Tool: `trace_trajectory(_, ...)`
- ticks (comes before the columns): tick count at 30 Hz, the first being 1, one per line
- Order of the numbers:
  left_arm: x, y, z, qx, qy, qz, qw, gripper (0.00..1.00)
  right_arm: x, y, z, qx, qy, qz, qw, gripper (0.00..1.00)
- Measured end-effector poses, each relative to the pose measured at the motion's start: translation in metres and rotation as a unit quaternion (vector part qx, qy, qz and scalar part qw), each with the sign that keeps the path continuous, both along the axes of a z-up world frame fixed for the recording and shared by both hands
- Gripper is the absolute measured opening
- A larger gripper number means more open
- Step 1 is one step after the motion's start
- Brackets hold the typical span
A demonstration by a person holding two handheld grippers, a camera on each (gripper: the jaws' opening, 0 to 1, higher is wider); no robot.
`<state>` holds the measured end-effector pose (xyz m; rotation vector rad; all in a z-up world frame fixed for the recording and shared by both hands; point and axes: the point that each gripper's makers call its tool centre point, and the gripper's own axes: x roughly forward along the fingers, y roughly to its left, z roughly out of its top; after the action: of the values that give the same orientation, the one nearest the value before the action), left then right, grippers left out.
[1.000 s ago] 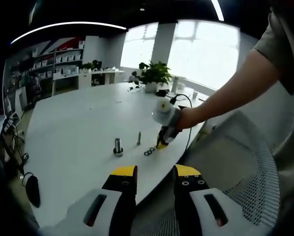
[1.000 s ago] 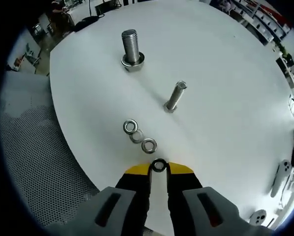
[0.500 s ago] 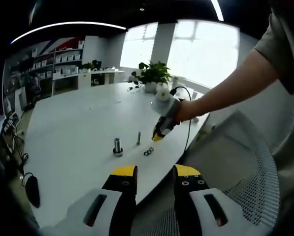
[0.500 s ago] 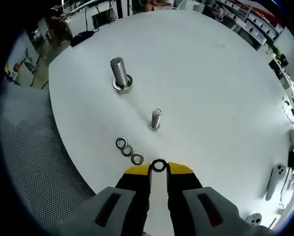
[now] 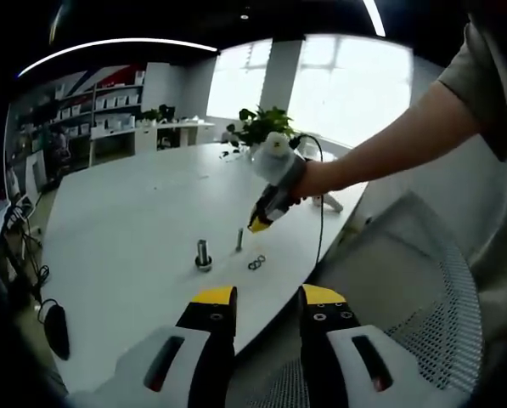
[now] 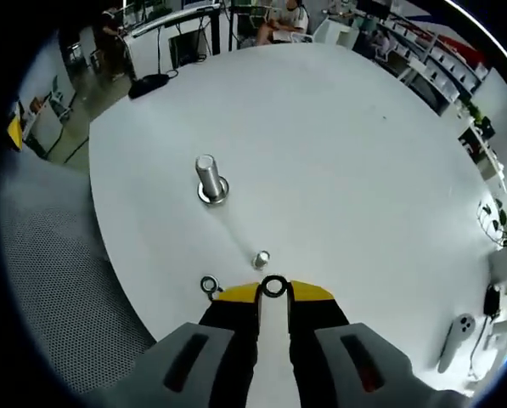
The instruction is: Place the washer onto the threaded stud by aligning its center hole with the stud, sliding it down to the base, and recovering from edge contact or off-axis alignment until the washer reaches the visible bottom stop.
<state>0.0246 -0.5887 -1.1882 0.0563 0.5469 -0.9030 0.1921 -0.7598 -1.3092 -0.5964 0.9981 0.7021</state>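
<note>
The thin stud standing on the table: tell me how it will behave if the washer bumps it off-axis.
The thin stud stands upright on a small base on the white table, so it may tip. It looks metal and rigid, unlikely to bend. Being round, it would probably roll if it fell. The washer is held in the right gripper.

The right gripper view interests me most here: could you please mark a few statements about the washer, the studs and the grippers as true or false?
1. The right gripper holds a washer between the tips of its jaws. True.
2. That washer is already threaded onto the thin stud. False: it is in the jaws, above the table and off the stud.
3. The thick stud stands upright on the table. True.
4. The left gripper grips a spare washer. False: its jaws stand apart with nothing between them.
5. A spare washer lies on the table near the thin stud. True.
</note>
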Motion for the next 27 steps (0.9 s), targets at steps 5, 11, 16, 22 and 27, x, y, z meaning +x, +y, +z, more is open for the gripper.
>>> trace_trajectory(5, 0.0, 0.0, 0.0, 0.0, -0.001, 0.0, 1.0, 0.27, 0.001, 0.004, 0.003, -0.004, -0.003, 0.01, 0.9999, 0.14)
trace_trajectory(11, 0.001, 0.0, 0.001, -0.001, -0.002, 0.002, 1.0, 0.27, 0.003, 0.012, 0.005, -0.003, -0.007, 0.024, 0.9997, 0.14)
trace_trajectory(16, 0.001, 0.001, 0.001, 0.001, -0.004, 0.001, 1.0, 0.27, 0.005, 0.016, 0.003, -0.007, -0.002, 0.033, 0.9994, 0.14)
trace_trajectory(22, 0.001, 0.001, 0.001, 0.001, -0.003, 0.002, 1.0, 0.27, 0.004, 0.018, -0.002, -0.014, 0.005, 0.039, 0.9991, 0.14)
trace_trajectory(27, 0.0, 0.0, 0.0, 0.001, -0.002, -0.001, 1.0, 0.27, 0.006, 0.018, -0.003, -0.015, 0.006, 0.037, 0.9992, 0.14)
